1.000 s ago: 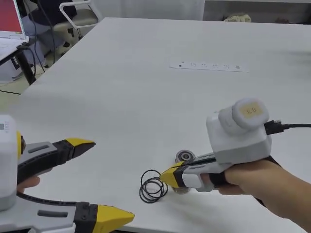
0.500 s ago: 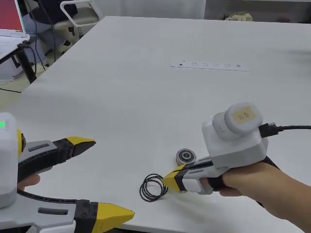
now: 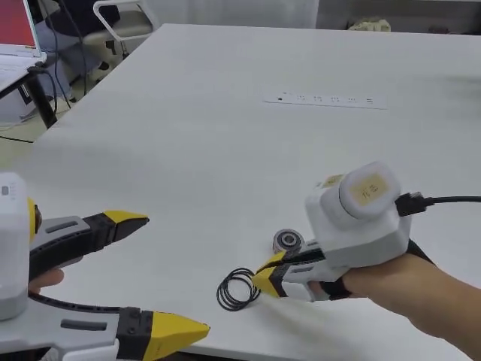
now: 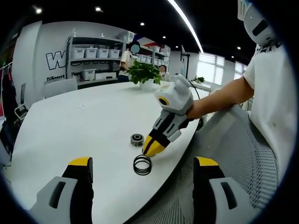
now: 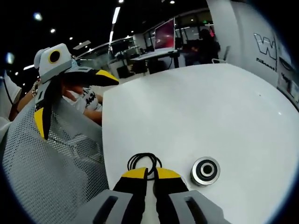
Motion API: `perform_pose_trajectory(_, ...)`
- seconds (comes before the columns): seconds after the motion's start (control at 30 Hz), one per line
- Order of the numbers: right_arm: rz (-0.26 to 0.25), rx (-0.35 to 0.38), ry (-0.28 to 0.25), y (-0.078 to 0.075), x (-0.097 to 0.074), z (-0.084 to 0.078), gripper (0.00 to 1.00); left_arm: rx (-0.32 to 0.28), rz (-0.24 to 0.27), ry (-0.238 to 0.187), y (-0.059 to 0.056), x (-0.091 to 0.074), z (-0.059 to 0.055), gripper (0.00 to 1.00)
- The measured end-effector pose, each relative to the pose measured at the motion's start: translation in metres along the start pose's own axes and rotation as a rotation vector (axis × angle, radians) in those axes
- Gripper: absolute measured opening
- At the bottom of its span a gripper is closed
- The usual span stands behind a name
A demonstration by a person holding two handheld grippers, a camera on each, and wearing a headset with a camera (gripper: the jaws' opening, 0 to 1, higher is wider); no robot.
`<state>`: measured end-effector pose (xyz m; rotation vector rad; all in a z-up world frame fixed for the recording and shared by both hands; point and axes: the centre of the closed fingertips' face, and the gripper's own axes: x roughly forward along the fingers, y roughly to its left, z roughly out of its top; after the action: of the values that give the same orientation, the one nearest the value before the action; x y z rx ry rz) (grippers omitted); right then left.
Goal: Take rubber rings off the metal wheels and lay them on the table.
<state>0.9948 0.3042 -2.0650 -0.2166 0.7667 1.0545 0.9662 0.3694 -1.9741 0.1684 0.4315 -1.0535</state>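
Observation:
A small pile of black rubber rings (image 3: 237,289) lies near the table's front edge. A metal wheel (image 3: 287,241) lies flat just behind it to the right. My right gripper (image 3: 263,279) is shut, its yellow tips touching the right edge of the rings; I cannot tell whether a ring is pinched. In the right gripper view the rings (image 5: 144,161) lie straight ahead of the shut jaws (image 5: 147,174), with the wheel (image 5: 205,171) to the right. My left gripper (image 3: 150,274) hangs open at the lower left, off the table edge, pointing at the rings (image 4: 142,164) and the wheel (image 4: 137,139).
A white power strip (image 3: 325,100) lies far back on the white table (image 3: 195,135). A chair (image 3: 120,22) and a desk with a red screen stand past the table's left side. A mesh chair back (image 5: 51,158) sits below the front edge.
The right gripper's body has tipped and shifted slightly left, while its tips stay at the rings. The left gripper, rings and wheel have stayed put.

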Motion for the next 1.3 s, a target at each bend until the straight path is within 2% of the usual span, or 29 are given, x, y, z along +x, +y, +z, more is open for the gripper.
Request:
perform_pose_trajectory(0.37,-0.029,0.007,-0.019,-0.01,-0.007,0.005,0.06,-0.002,-0.001,0.002,0.0,0.0,-0.001,0.87)
perform_pose_trajectory(0.63,-0.039,0.024,-0.054,-0.013,-0.014,0.014,0.07,-0.006,-0.004,0.005,-0.001,0.0,-0.001,0.88)
perform_pose_trajectory(0.83,-0.044,0.019,-0.081,-0.015,-0.022,0.023,0.12,-0.007,-0.007,0.006,-0.001,0.0,-0.002,0.89)
perform_pose_trajectory(1.2,-0.022,0.018,-0.133,-0.016,-0.05,0.036,0.37,-0.021,-0.04,0.005,-0.007,0.001,-0.002,0.91)
perform_pose_trajectory(1.3,-0.025,-0.002,-0.124,-0.016,-0.055,0.036,0.42,-0.022,-0.044,0.008,-0.007,0.002,-0.003,0.92)
